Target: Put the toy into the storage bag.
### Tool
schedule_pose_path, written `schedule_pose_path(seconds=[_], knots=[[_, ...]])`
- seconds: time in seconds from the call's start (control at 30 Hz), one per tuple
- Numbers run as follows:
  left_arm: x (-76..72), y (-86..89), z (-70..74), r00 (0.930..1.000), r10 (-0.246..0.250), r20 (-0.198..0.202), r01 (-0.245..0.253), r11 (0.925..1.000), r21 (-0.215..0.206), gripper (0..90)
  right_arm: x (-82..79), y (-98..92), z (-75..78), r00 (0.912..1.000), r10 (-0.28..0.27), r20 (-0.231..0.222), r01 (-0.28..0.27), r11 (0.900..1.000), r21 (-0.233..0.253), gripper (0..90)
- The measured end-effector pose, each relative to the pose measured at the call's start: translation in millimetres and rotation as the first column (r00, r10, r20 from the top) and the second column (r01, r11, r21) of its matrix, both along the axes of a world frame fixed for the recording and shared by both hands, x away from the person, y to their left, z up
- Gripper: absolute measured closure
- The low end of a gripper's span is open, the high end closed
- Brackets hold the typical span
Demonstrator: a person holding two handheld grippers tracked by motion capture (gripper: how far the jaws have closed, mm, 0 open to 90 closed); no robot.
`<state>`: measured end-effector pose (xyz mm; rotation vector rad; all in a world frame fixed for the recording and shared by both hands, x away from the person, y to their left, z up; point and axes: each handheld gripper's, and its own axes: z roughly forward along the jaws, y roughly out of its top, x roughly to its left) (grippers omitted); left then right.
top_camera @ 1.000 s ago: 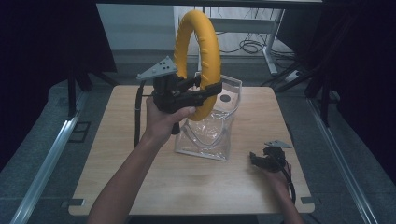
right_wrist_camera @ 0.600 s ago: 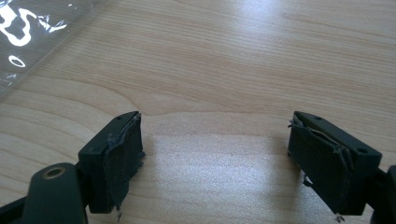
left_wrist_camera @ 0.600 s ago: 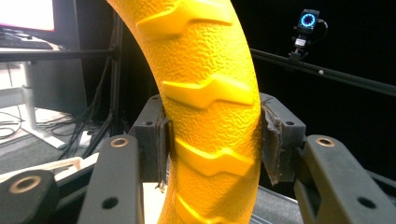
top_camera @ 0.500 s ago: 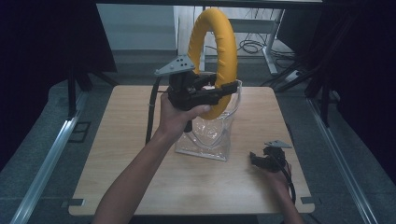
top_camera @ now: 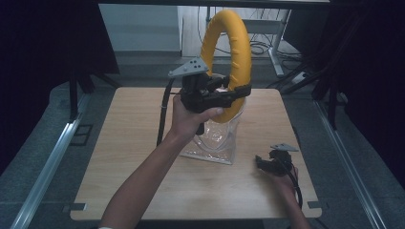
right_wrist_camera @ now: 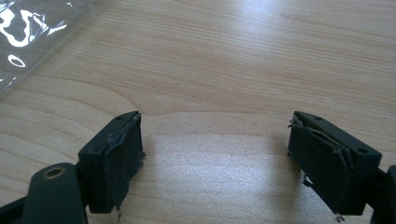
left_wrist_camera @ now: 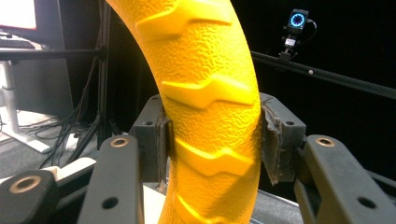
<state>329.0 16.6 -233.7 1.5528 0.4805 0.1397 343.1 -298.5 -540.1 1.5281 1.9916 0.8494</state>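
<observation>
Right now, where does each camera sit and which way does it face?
High view: above the person's side, looking forward and down on the table; both forearms enter from below.
Left gripper view: on the left claw, looking along its jaws clamped on the yellow ring.
Right gripper view: on the right claw, facing bare tabletop, jaws apart.
Shared: the ring shows in high and left views; the clear plastic bag in high and right.
</observation>
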Motion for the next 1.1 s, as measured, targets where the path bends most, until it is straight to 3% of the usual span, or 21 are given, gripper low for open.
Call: schedule_pose_path(seconds=[0.23,0.37,1.1], knots=[[4.0,-1.5,-5.6,1.0,-0.002,-0.004,0.002,1.0,0.006,50.5,0.0,0.1,-0.1,1.0,-0.002,0.001,0.002,1.0,0.001,18.0],[12.2,2.2,-19.4,0.9985,0.007,-0.055,-0.007,1.0,-0.003,50.5,0.2,0.0,-0.2,1.0,-0.001,0.003,0.001,1.0,0.0,18.0],[35.0,-0.1,-76.0,0.9887,0.053,-0.14,-0.048,0.998,0.042,50.5,0.0,0.2,-0.1,1.0,-0.002,0.002,0.002,1.0,0.001,18.0]])
